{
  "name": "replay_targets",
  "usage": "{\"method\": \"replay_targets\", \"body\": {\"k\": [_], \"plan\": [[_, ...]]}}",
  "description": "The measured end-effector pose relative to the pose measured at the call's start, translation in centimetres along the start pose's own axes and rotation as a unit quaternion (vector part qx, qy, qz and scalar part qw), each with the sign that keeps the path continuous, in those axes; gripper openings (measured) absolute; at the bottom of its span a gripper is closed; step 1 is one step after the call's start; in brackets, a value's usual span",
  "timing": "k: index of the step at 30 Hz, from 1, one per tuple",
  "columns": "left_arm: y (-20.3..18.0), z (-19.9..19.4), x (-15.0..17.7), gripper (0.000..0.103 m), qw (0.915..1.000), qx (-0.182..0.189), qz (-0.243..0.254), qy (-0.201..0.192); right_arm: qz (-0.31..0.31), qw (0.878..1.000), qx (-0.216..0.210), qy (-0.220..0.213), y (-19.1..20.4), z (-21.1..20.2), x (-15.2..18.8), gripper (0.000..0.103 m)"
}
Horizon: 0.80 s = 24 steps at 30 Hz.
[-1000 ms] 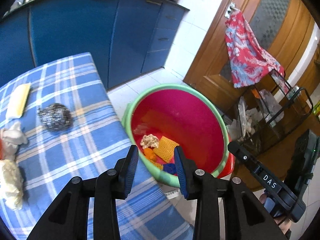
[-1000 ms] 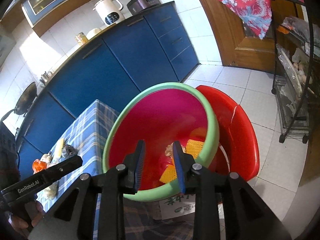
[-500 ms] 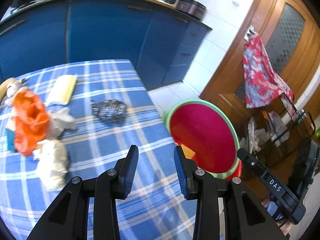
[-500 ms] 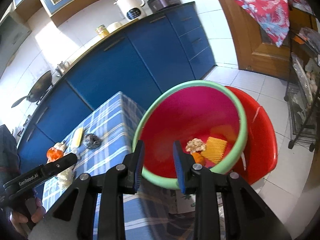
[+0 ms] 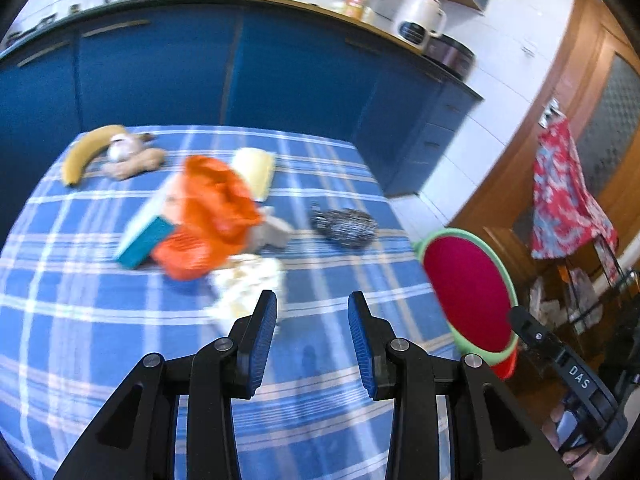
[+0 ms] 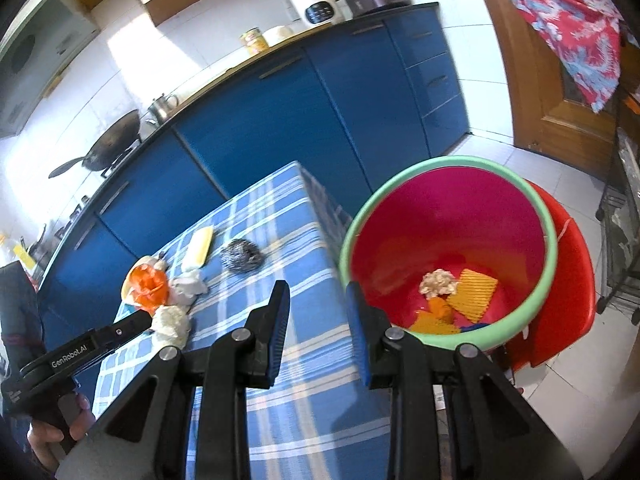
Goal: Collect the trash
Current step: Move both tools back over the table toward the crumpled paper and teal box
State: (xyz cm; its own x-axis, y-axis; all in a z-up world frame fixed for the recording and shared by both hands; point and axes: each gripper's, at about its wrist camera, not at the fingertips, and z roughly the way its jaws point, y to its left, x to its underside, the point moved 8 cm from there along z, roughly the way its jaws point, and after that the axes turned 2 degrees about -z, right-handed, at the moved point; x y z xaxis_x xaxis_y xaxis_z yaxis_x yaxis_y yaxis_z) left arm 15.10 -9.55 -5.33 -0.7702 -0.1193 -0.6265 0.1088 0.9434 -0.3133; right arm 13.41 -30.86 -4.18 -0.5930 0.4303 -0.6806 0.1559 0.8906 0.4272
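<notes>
Left gripper [image 5: 312,322]: jaws partly apart, nothing between them, above the blue checked tablecloth [image 5: 100,320]. Right gripper [image 6: 318,306]: likewise partly apart and empty, over the table's edge. Just past the left fingers, a crumpled white wad [image 5: 248,280], then an orange bag [image 5: 216,208] and steel scourer [image 5: 345,227]. Pink bin [image 6: 452,216] beside the table holds scraps. Banana [image 5: 86,152] farthest.

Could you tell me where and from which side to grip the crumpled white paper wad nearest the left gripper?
Grip the white paper wad across its bulging middle, coming down from above with the open left gripper. It lies as a soft, rounded lump on the checked tablecloth with no handle, and the orange bag crowds its far side.
</notes>
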Motion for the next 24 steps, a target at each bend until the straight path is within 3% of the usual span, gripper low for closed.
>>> {"method": "replay_targets", "body": {"k": [24], "plan": [[14.0,-4.0,0.2,0.038,0.9907,-0.067,-0.115,-0.030,-0.103,0.988,-0.067,0.089,13.7,4.2,5.2,0.035]]}}
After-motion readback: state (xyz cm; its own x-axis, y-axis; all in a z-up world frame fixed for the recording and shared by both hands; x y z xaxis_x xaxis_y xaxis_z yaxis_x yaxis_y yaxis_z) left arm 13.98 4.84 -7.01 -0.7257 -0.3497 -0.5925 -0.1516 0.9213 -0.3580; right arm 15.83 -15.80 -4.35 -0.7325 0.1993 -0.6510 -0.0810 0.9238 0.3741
